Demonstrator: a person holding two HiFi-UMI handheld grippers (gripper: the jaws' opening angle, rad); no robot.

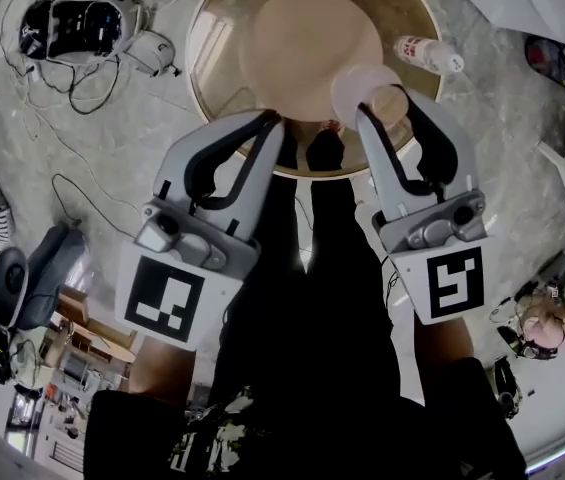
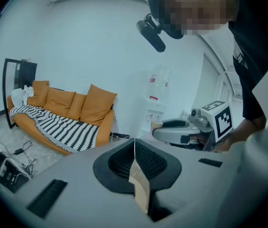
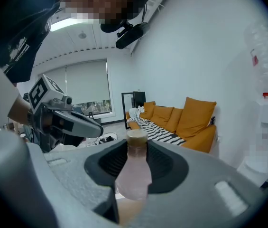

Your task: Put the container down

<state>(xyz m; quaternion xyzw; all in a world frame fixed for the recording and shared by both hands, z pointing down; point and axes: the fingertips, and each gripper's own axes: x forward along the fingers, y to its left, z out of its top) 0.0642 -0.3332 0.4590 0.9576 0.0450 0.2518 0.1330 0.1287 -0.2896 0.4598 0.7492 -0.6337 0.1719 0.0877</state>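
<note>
Container (image 3: 136,175): small see-through bottle, pinkish tint, rounded body, narrow neck, tan cap. Sits upright in the right tool, over the near edge of the round counter. Can't tell if its base touches the top.
Right tool (image 3: 136,148): grey plastic with black ribbed pads, jaws partway apart and clamped on the bottle's sides.
Left tool (image 2: 134,144): same build, jaws closed tip to tip with nothing in them, hanging just beside the right one over the counter's edge.
Counter (image 1: 202,78): round, smooth tan disc in the middle, glossy golden ring and a pale rim.
Around: white bottle with red label (image 1: 428,54) lying by the counter's rim, cables (image 1: 72,68) on the marbled floor, orange sofa (image 2: 72,110) with a black-and-white striped blanket (image 2: 62,129).
</note>
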